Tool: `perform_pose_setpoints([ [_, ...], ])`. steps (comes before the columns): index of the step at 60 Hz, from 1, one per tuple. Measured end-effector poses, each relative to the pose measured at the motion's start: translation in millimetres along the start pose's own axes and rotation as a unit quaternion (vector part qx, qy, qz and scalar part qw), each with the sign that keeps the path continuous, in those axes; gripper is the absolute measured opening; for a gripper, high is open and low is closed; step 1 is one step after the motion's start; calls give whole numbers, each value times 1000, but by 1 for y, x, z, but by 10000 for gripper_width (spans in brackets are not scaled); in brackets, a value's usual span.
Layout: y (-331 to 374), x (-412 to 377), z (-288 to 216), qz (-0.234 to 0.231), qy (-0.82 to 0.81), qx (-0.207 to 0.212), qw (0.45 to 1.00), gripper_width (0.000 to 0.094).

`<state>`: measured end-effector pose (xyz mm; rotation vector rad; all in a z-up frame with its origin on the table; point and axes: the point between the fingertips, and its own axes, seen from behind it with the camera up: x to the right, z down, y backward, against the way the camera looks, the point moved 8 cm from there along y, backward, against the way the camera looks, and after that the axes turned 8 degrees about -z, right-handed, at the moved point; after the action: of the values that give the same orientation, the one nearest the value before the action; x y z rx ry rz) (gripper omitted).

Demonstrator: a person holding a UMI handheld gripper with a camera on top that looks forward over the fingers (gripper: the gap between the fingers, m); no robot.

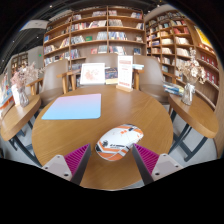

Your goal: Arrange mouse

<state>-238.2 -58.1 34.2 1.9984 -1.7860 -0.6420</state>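
A white and orange mouse (119,140) lies on the round wooden table (60,135), just ahead of my fingertips and partly between them. A light blue mouse mat (73,107) lies flat on the table's far left part, well beyond the mouse. My gripper (113,160) is open, its magenta pads (146,157) spread wide to either side, with a gap between each finger and the mouse. Nothing is held.
Wooden chairs (124,78) stand at the table's far side, and more tables (198,112) flank it left and right. Bookshelves (95,35) line the back wall. A vase of flowers (189,82) stands on the right table.
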Motion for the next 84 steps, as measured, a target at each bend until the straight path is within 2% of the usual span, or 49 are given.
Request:
perform_pose_setpoints([
  [23,-47,-1,-35,-15,13,-28,999,855],
  [41,-71,-4,-51,-24,17,-31,999,849],
  [43,-73,-2,-52,-23,16,-31,999,825],
  [46,-73,0,-53,-18,15,-29,999,738],
  [50,-74,4,-53,-11,14,-25,1000,584],
  [51,-75,4,-53,-11,15,-23,1000,510],
  [59,-75,5,-53,-14,8,-28,999,451],
  [67,-57,5,-61,-13,-2,-30,999,437],
  [76,-41,-17,-110,-34,7,0,999,438],
  [84,-64,-55,-155,-70,20,19,997,438],
])
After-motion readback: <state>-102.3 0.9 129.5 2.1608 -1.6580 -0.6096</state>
